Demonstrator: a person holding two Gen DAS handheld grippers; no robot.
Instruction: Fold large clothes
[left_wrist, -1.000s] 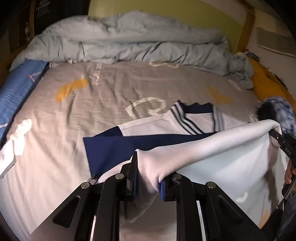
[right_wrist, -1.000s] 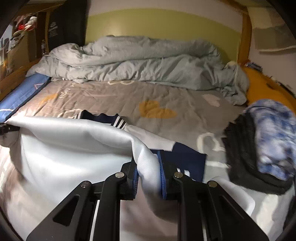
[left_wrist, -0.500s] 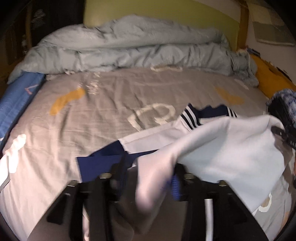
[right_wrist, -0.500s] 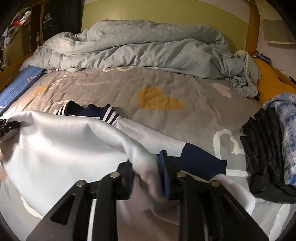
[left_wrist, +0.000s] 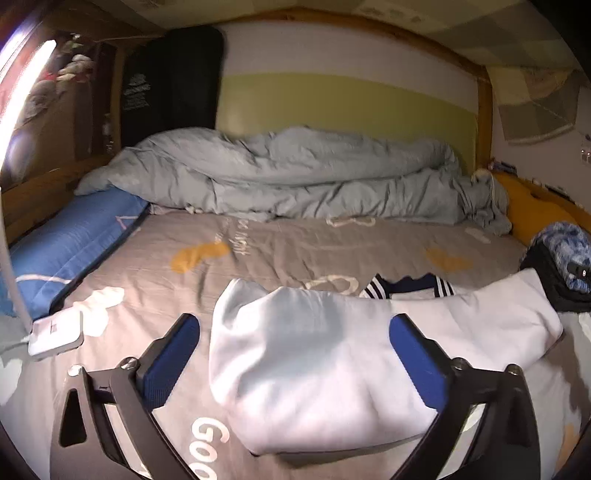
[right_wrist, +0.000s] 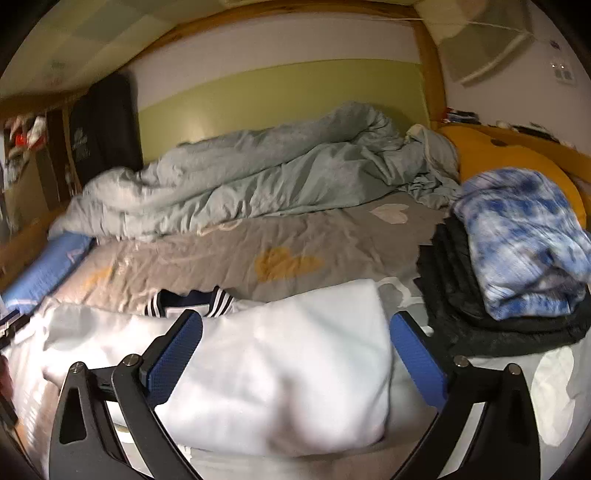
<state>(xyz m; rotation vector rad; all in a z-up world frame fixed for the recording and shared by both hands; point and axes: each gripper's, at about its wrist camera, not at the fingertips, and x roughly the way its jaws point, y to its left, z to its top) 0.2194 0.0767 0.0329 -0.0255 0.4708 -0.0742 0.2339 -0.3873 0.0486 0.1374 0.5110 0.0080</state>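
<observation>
Grey sheets (left_wrist: 280, 258) with yellow and white shapes cover a bed in a small room with a green and white wall. At the far end lies a big rumpled grey-blue blanket (left_wrist: 295, 177). On the left side of the bed is a blue pillow (left_wrist: 70, 251), and near it are a white sock (left_wrist: 99, 306) and a flat white box (left_wrist: 55, 332). On the right side sits a pile of dark clothes (right_wrist: 495, 317) with a blue and white cloth (right_wrist: 521, 236) on top, and behind that is a yellow cushion (right_wrist: 509, 155).

A white shirt (left_wrist: 317, 369) lies on the bed close to both cameras. It is folded over on itself, so the white part makes a thick, puffy layer on top. Its dark blue collar (left_wrist: 406, 286) with white stripes peeks out at the far edge of the fold. The cloth looks smooth and a little shiny.

The left claw (left_wrist: 295, 362) is spread wide, with its blue pads (left_wrist: 173, 354) on each side of the shirt's left end, not squeezing it. The right claw (right_wrist: 295, 358) is spread wide too, with its blue pads (right_wrist: 417, 354) on each side of the shirt's right end. Neither claw holds anything.
</observation>
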